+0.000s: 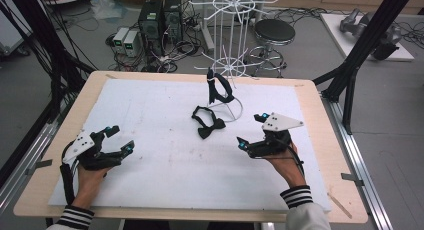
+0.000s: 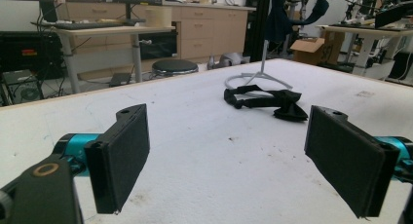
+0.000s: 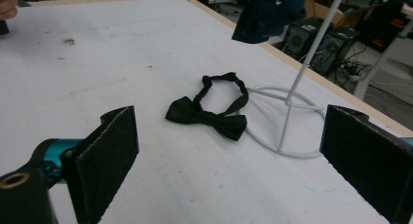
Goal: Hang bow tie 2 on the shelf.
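High view: both grippers wide open and empty over a white foam mat [image 1: 165, 185] on a pale wooden table [image 1: 320, 115].

Left gripper [image 1: 119, 140] near the left edge, right gripper [image 1: 251, 131] right of centre; black fabric bow tie [image 1: 206, 122] flat between them, touching the white wire stand's ring base [image 1: 239, 109]. Bare mat all around; second dark tie [image 1: 218, 88] hanging on stand. No legible writing.

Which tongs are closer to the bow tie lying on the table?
The right tongs are nearer, open and apart from the bow tie, just to its right. The left tongs, also open, sit much farther off at the left.
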A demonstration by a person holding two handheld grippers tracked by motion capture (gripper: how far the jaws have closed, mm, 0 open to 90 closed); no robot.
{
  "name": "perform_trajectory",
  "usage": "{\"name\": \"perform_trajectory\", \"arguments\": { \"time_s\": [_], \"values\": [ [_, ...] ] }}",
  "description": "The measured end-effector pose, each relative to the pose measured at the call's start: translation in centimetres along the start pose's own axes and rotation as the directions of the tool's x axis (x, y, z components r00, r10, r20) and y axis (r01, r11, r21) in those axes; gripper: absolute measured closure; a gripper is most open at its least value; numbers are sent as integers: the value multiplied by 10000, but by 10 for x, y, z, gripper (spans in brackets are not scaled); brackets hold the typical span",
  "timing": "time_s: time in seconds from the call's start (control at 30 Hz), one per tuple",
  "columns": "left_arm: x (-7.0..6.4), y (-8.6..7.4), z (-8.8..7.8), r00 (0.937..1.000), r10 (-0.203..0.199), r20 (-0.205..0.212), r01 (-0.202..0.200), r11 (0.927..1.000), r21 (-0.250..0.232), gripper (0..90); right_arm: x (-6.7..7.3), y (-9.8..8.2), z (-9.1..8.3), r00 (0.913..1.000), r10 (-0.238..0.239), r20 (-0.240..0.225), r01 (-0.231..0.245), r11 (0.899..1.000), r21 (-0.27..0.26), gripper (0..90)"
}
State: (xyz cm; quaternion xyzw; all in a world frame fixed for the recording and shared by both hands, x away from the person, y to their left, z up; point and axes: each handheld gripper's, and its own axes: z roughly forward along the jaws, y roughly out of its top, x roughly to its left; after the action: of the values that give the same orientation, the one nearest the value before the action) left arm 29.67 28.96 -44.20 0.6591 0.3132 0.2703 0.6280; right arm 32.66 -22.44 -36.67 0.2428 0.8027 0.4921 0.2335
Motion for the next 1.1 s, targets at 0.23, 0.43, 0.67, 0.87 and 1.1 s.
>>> {"name": "perform_trajectory", "arguments": {
  "time_s": [0.23, 0.43, 0.67, 0.87, 1.1],
  "values": [
    [-1, -2, 1, 10000, 4, -10, -4, 10000, -9, 170, 3, 10, 15, 9987, -327, -382, 343, 9986, 412, 63],
    [-1, -3, 1, 10000, 6, 15, -6, 10000, -54, 170, 7, 18, 27, 9972, -478, -571, 512, 9969, 596, 64],
    [-1, -5, 1, 10000, 31, 57, -31, 10000, -77, 170, 9, 22, 40, 9972, -324, -672, 386, 9950, 923, 65],
    [-2, -8, 2, 10000, 58, 60, -58, 10000, -30, 170, 14, 27, 51, 9981, -195, -589, 275, 9901, 1378, 65],
    [-2, -8, 2, 10000, -10, 72, 11, 10000, -88, 170, 22, 30, 62, 9988, -185, -447, 254, 9868, 1599, 71]
  ]
}}
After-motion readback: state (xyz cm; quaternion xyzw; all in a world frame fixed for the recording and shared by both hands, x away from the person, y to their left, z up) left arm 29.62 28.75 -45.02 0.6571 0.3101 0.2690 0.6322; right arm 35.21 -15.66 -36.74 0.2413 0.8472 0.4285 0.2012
